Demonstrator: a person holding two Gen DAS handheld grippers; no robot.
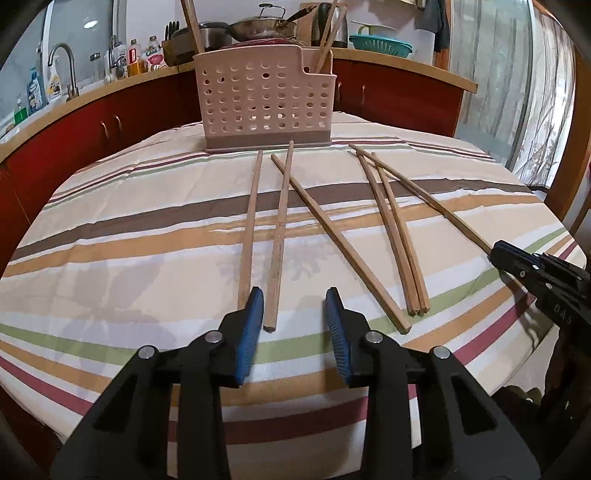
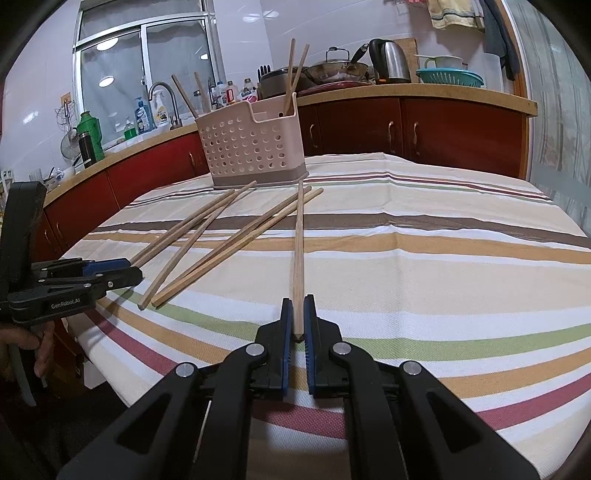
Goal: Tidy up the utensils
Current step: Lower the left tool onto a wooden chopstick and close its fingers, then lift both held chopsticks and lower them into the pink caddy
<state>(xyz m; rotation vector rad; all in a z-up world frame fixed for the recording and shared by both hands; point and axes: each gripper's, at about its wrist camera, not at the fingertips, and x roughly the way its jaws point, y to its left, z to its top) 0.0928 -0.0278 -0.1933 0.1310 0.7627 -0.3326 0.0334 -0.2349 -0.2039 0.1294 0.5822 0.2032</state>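
Several wooden chopsticks (image 1: 280, 236) lie on the striped tablecloth in front of a pink perforated utensil holder (image 1: 264, 105), which holds a few upright chopsticks (image 1: 327, 33). My left gripper (image 1: 294, 299) is open, its jaws low over the cloth around the near end of one chopstick. My right gripper (image 2: 298, 308) is shut on the near end of a single chopstick (image 2: 299, 243) that points toward the holder (image 2: 253, 147). The right gripper also shows in the left wrist view (image 1: 496, 253), and the left gripper shows in the right wrist view (image 2: 125, 271).
The round table (image 2: 443, 258) has its front edge close to both grippers. Behind it runs a kitchen counter with red cabinets (image 2: 424, 133), a sink tap (image 1: 62, 62), bottles, pans, a kettle (image 2: 391, 61) and a teal colander (image 2: 450, 77).
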